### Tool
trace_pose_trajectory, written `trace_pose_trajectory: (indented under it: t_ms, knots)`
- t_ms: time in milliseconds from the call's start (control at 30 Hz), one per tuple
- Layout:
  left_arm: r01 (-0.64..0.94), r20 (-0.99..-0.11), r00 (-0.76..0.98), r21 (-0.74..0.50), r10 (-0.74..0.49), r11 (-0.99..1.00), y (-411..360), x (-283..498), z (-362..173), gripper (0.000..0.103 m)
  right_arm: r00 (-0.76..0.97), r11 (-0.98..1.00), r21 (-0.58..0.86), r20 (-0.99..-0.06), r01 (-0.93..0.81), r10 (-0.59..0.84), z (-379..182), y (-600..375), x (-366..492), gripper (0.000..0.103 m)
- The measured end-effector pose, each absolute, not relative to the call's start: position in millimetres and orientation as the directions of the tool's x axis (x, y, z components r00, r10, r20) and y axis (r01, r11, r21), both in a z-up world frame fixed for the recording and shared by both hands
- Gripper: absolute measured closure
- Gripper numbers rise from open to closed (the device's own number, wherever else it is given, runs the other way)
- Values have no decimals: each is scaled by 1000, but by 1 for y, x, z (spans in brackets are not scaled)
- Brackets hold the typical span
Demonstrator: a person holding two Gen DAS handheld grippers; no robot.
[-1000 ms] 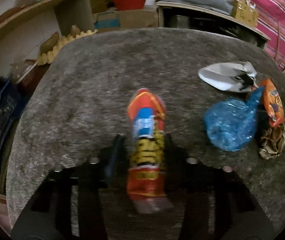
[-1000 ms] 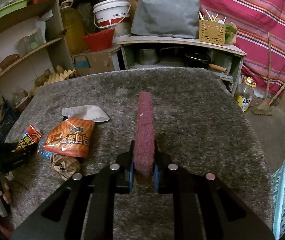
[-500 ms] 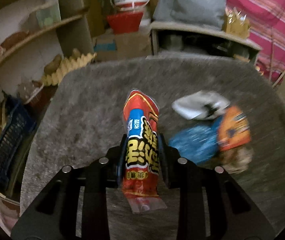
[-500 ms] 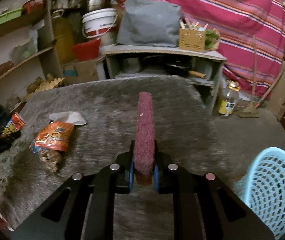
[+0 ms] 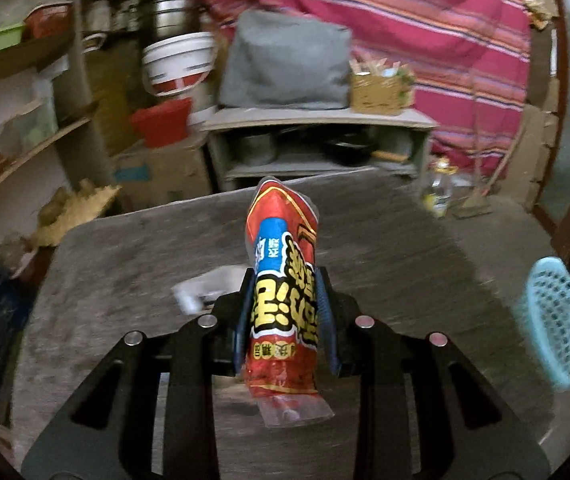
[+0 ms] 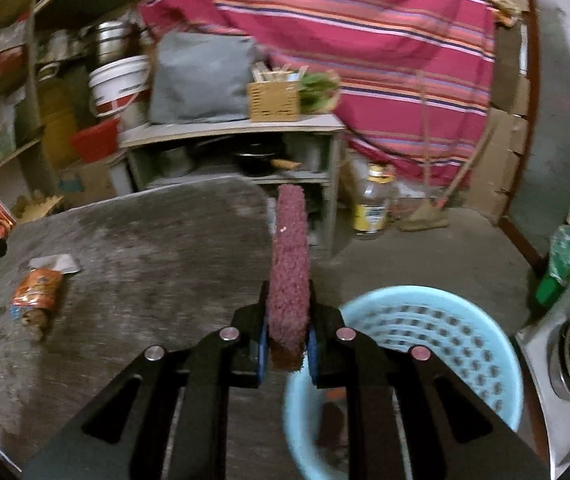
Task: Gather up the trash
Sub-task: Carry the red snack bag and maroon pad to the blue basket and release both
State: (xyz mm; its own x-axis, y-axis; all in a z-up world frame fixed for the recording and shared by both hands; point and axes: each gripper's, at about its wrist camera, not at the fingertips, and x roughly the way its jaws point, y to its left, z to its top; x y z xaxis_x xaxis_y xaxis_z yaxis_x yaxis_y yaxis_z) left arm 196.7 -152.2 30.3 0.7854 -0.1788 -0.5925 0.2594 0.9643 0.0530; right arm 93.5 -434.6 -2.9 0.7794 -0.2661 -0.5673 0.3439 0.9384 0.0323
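1. the red snack wrapper (image 5: 283, 296) is off the table, pinched upright between the two fingers of the left gripper (image 5: 283, 312), its clear torn end hanging down below the jaws.
2. the right gripper (image 6: 288, 320) is clamped on a dark red scrubbing pad (image 6: 288, 276) that stands on edge between its fingers, right over the near rim of the light blue basket (image 6: 437, 340).
3. that basket sits on the floor just off the right end of the grey carpeted table (image 6: 145, 264); from the left gripper's side it shows far over to the right.
4. more rubbish lies on the table: an orange snack bag (image 6: 37, 290) with a white wrapper (image 6: 55, 263) touching its far end, and something crumpled and brown at its near end.
5. behind the table is a low shelf unit (image 6: 229, 152) with a grey bundle (image 6: 201, 76) on top.
6. a striped pink cloth (image 6: 365, 40) hangs on the wall.
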Motion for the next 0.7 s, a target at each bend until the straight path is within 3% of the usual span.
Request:
trace_pose_trajectory:
  t_ms: [333, 700]
  knots:
    - [440, -584, 744, 62, -325, 896, -282, 173, 10, 75, 722, 883, 5, -578, 470, -381, -12, -500, 53, 88]
    - [571, -596, 676, 51, -434, 820, -375, 146, -17, 75, 683, 861, 24, -620, 509, -387, -33, -544, 35, 88]
